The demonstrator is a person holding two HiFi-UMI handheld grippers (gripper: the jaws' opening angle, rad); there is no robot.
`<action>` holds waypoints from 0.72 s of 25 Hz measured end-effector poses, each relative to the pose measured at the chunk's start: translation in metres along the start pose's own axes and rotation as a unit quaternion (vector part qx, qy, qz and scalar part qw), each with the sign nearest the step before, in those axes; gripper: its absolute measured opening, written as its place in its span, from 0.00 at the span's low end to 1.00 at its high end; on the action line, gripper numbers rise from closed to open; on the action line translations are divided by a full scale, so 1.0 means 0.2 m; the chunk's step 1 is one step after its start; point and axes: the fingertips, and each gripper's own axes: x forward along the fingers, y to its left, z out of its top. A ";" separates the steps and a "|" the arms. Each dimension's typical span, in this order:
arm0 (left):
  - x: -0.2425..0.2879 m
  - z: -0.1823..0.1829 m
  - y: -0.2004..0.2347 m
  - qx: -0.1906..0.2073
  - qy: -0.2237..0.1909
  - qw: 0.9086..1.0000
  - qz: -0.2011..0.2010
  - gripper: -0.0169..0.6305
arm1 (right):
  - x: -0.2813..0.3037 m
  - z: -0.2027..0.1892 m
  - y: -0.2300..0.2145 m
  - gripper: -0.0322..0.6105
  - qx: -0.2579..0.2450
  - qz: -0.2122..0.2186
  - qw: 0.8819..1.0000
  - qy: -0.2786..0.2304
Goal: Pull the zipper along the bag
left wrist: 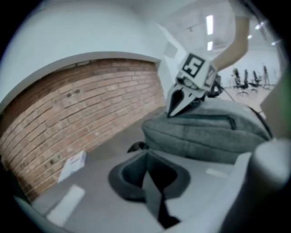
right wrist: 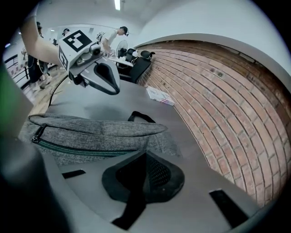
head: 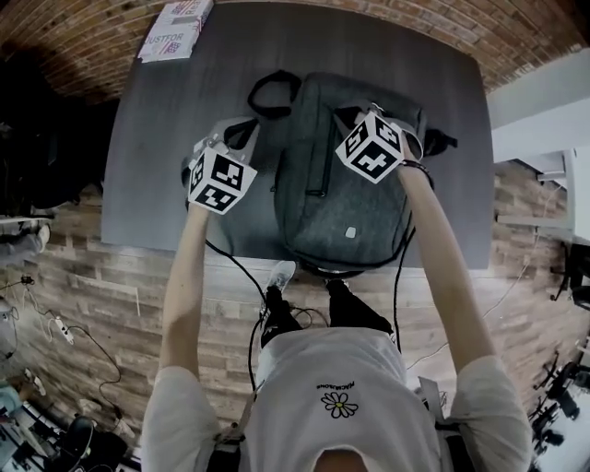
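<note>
Left gripper (left wrist: 146,157): jaws fully together, nothing between them. It is held over the dark grey table (head: 166,138), left of the backpack (head: 346,180) and not touching it.

Right gripper (right wrist: 145,157): jaws also pressed together and empty. It is over the backpack's far right part. From the left gripper view its closed tips sit right at the bag's top surface, contact unclear.

The grey backpack lies flat mid-table, black carry handle (head: 274,90) toward the brick wall. The side zipper (right wrist: 77,150) runs closed along the bag, its pull (right wrist: 36,134) at the end far from the wall. A front-pocket zipper (head: 324,166) is also shut, so no contents show.

A leaflet (head: 177,28) lies at the table's far left corner, well apart from the bag.
</note>
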 end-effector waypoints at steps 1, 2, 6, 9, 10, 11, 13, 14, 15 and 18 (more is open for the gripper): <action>-0.04 0.01 -0.03 0.013 -0.010 1.000 -0.023 0.02 | 0.00 0.00 -0.01 0.04 0.001 0.001 1.000 -0.001; -0.09 -0.01 -0.09 0.016 -0.015 0.999 -0.048 0.03 | 0.00 0.00 -0.01 0.04 0.002 0.001 1.000 -0.002; -0.19 -0.20 -0.43 -0.005 0.006 0.989 -0.147 0.16 | 0.00 -0.01 0.00 0.04 0.003 0.003 1.000 -0.004; -0.21 -0.30 -0.66 0.002 0.033 0.976 -0.214 0.25 | -0.01 -0.01 0.00 0.04 0.003 0.004 1.000 -0.005; -0.22 -0.32 -0.70 0.008 0.037 0.973 -0.228 0.25 | -0.01 -0.01 0.00 0.04 0.003 0.003 1.000 -0.004; -0.21 -0.32 -0.72 0.013 0.040 0.971 -0.237 0.25 | -0.01 -0.01 0.00 0.04 0.003 0.002 1.000 -0.004; -0.18 -0.33 -0.73 0.029 0.045 0.967 -0.249 0.25 | 0.00 -0.01 0.00 0.04 0.002 0.000 1.000 -0.003; -0.16 -0.33 -0.73 0.042 0.049 0.964 -0.259 0.25 | 0.00 -0.01 0.00 0.04 0.002 -0.001 1.000 -0.003; -0.15 -0.33 -0.74 0.057 0.054 0.959 -0.273 0.25 | 0.00 -0.01 0.00 0.04 0.001 -0.001 1.000 -0.003; -0.13 -0.32 -0.78 0.100 0.087 0.936 -0.327 0.22 | 0.00 -0.01 0.01 0.04 0.001 0.000 1.000 -0.001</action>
